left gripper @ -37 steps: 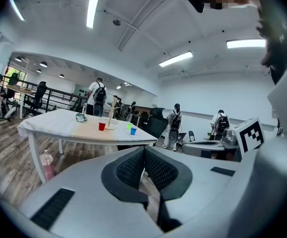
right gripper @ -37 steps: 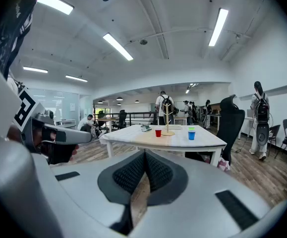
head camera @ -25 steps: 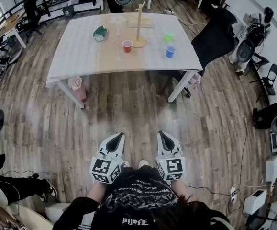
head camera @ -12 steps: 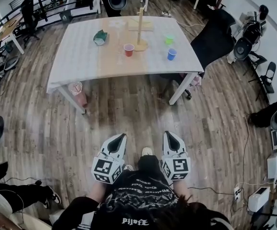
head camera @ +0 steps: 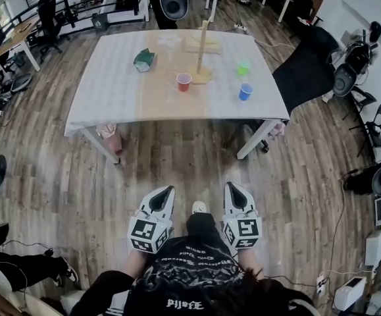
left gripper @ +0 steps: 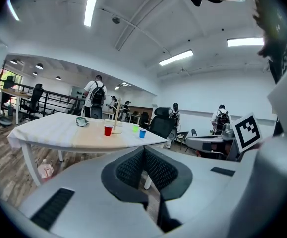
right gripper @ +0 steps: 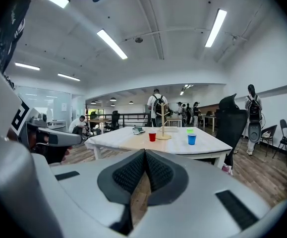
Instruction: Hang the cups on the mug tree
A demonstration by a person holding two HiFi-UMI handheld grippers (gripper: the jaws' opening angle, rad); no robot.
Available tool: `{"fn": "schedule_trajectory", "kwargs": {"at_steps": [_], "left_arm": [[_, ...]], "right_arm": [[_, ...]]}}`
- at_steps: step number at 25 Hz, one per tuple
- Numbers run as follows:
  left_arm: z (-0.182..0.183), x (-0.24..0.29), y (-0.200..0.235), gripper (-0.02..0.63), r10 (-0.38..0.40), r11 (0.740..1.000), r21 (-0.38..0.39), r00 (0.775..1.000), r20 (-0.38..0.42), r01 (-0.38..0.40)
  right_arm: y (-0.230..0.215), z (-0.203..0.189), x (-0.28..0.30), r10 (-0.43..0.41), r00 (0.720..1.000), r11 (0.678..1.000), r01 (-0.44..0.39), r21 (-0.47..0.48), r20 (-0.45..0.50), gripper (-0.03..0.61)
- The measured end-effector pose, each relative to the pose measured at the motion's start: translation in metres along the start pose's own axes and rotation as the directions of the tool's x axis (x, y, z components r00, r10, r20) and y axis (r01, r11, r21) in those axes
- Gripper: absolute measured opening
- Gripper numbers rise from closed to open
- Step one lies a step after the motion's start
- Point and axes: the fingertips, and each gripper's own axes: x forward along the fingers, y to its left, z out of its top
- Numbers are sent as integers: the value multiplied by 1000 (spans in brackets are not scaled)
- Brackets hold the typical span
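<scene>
The red cup (head camera: 184, 81), green cup (head camera: 243, 68) and blue cup (head camera: 245, 91) are standing upright on the far-right part of the surface (head camera: 111, 91), close around the wooden mug tree (head camera: 202, 48), and none is hanging on it. Compared with a second ago, the surface is sitting lower and slightly larger in the head view, so the person is apparently walking toward it over the wooden floor (head camera: 177, 150), one shoe (head camera: 199, 207) showing between the tools. The left tool (head camera: 163, 196) and right tool (head camera: 233, 191) are riding low by the body, well apart from the cups, each with its jaws pressed together on nothing. The approach is only beginning, with no cup within reach yet
</scene>
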Motion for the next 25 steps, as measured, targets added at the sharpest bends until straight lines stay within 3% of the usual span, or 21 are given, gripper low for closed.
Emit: {"fn": "schedule_trajectory", "kwargs": {"at_steps": [10,14,25], "left_arm": [[48,129,26,20,76,996,-39,996,44,-74],[56,171,34,20,111,991,-77,992,57,-107],[66,253,31,20,161,986,-60,986,43,-158]], "right_arm": [[-71,32,116,179,984,984,-179,-4,-16,8],[-100,43,151,239,971,970,-239,43,-5,8],[-180,49,197,223,975,973,-223,52,-8,8]]}}
